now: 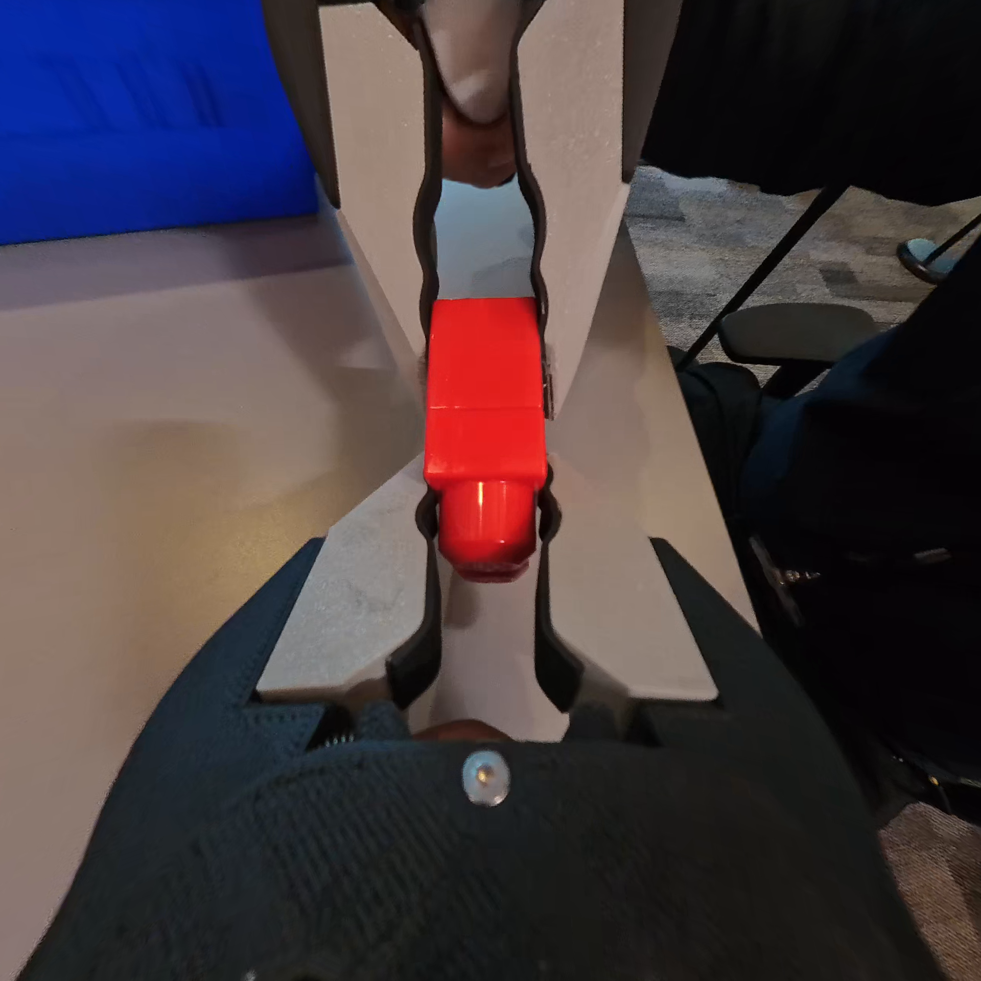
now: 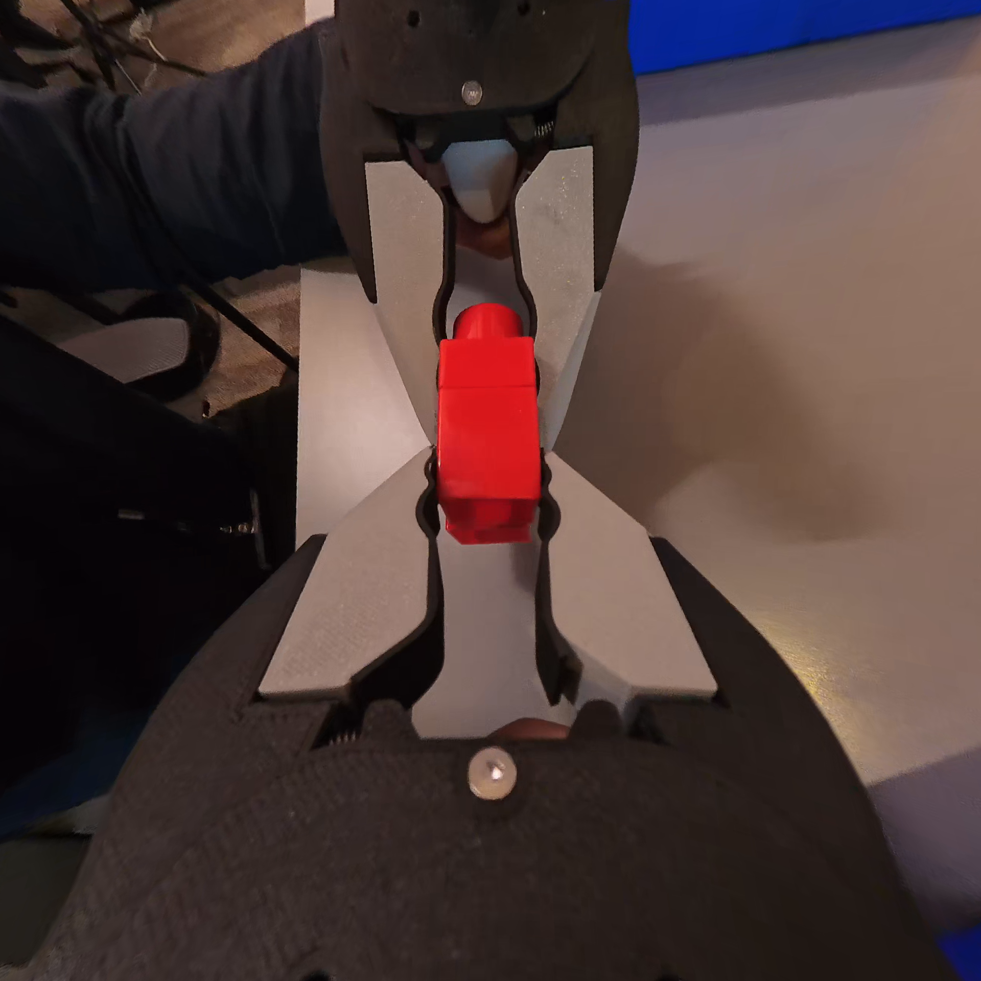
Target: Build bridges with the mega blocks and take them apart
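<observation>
So both grippers' fingers clamp two joined red plastic mega blocks, probably next pulling them straight apart.

Both views are moderately lit and soft, with a warm yellowish sheen on the pale table, low and left in the left wrist view and low and right in the right wrist view; broad, diffuse shadows spread over the table beside the grippers in both. The red blocks are saturated almost to a flat glow, with a thin glare line on the stud; their edges are slightly smeared by motion blur. Wide-angle distortion bends and stretches the borders; the dark corners lose detail, and the blue panel is blurred.
</observation>
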